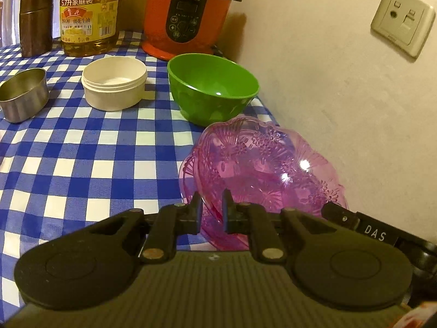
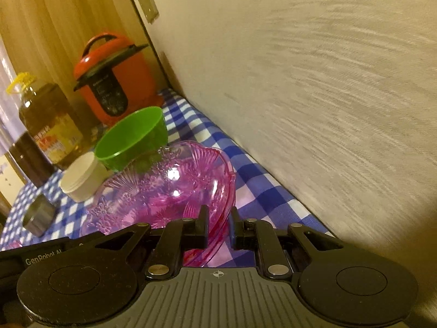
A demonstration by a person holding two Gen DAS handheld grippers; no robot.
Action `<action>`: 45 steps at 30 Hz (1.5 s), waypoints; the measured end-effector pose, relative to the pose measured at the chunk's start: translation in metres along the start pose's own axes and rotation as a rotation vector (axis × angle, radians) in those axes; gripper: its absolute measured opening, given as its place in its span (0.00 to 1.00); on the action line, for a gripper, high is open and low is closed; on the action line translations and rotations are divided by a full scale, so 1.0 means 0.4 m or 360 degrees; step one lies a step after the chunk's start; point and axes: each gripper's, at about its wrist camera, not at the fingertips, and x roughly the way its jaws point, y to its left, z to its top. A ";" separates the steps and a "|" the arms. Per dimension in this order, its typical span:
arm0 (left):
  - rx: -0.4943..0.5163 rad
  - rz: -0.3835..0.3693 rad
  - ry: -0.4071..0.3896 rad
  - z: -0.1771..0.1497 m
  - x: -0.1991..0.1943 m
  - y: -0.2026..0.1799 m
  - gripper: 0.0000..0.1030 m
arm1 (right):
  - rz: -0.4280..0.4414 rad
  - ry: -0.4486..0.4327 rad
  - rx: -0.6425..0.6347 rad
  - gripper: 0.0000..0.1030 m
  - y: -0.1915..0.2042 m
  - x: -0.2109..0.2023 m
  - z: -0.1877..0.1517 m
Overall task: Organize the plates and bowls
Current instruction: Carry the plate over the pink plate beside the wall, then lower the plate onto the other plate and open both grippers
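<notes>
A clear pink patterned bowl (image 1: 262,169) (image 2: 164,191) is gripped by its rim from two sides, close to the wall. My left gripper (image 1: 212,207) is shut on the near-left rim. My right gripper (image 2: 218,224) is shut on the opposite rim, and its body shows in the left wrist view at the bowl's right edge (image 1: 368,229). Just beyond the pink bowl, a green bowl (image 1: 213,87) (image 2: 131,136) stands upright and empty on the blue-and-white checked tablecloth (image 1: 82,164). Whether the pink bowl rests on the cloth or hangs above it I cannot tell.
A white round tub (image 1: 114,82) and a steel cup (image 1: 23,95) stand left of the green bowl. Behind them are an orange rice cooker (image 1: 188,13), a large oil bottle (image 1: 90,13) and a brown flask (image 1: 37,22). The wall (image 1: 341,95) with a socket (image 1: 402,20) bounds the right side.
</notes>
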 end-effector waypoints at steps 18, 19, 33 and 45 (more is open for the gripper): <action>0.0103 0.0069 -0.0028 0.006 0.017 -0.004 0.42 | -0.0015 0.0021 0.0033 0.65 -0.003 0.026 0.002; 0.0091 0.0075 -0.0028 0.007 0.016 0.000 0.42 | -0.0011 0.0015 0.0035 0.65 -0.004 0.024 0.003; -0.0040 0.0055 -0.0014 -0.015 -0.025 0.051 0.42 | 0.0045 -0.0021 -0.0001 0.65 0.009 -0.009 -0.001; -0.0117 0.0030 -0.0007 -0.060 -0.138 0.081 0.42 | 0.0081 0.0009 -0.0012 0.65 0.036 -0.108 -0.033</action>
